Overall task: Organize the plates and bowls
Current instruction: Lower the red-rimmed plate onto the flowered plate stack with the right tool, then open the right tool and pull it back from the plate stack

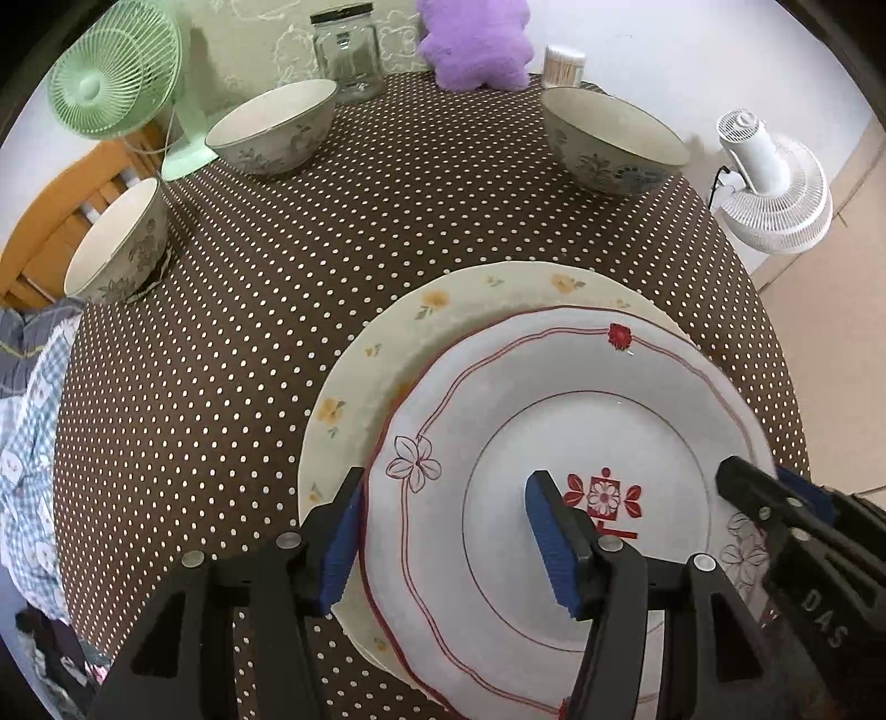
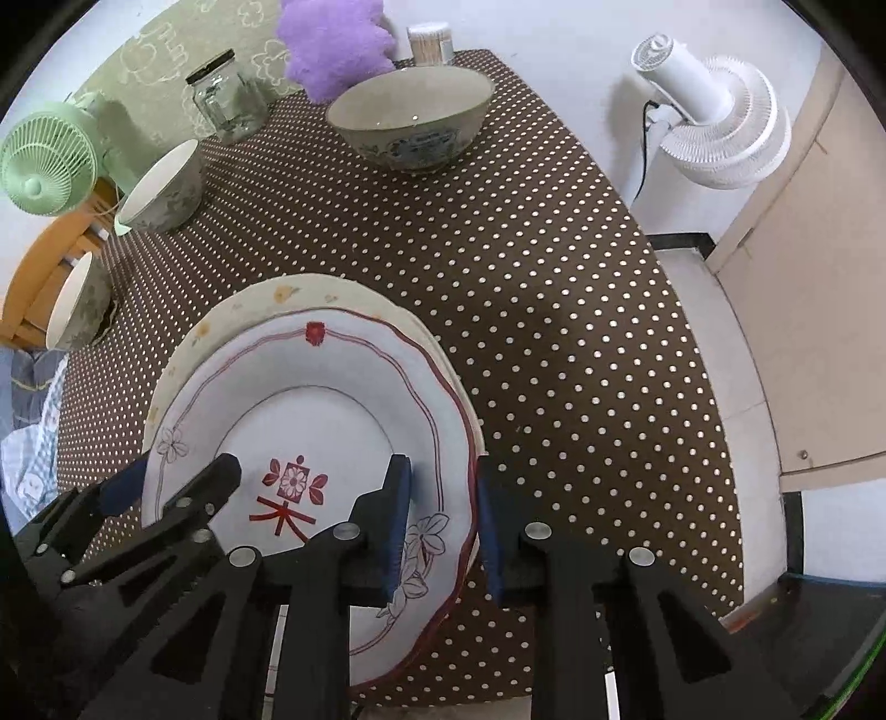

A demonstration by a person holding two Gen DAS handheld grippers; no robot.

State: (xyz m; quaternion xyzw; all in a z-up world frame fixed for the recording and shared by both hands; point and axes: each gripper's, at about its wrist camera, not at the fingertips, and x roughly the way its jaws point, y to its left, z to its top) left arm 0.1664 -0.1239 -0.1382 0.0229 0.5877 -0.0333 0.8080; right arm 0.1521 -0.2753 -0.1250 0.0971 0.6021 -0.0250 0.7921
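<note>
A white plate with a red rim line (image 1: 554,399) (image 2: 332,404) lies on a larger cream plate with yellow flowers (image 1: 387,343) (image 2: 266,293), shifted toward the near right. My left gripper (image 1: 446,545) (image 2: 166,487) stands open astride the white plate's left rim; one finger is outside the edge and the other over the well. My right gripper (image 2: 443,526) (image 1: 775,498) is shut on that plate's right rim. Three floral bowls stand apart on the dotted cloth: one far left (image 1: 277,127) (image 2: 163,188), one far right (image 1: 614,141) (image 2: 412,119), one at the left edge (image 1: 119,243) (image 2: 77,304).
Along the back of the brown dotted table (image 1: 249,332) stand a green fan (image 1: 113,83), a glass jar (image 1: 346,50), a purple plush (image 1: 476,44) and a toothpick pot (image 1: 563,65). A white fan (image 1: 775,188) stands on the floor at right. A wooden chair (image 1: 50,221) and checked cloth (image 1: 33,415) are at left.
</note>
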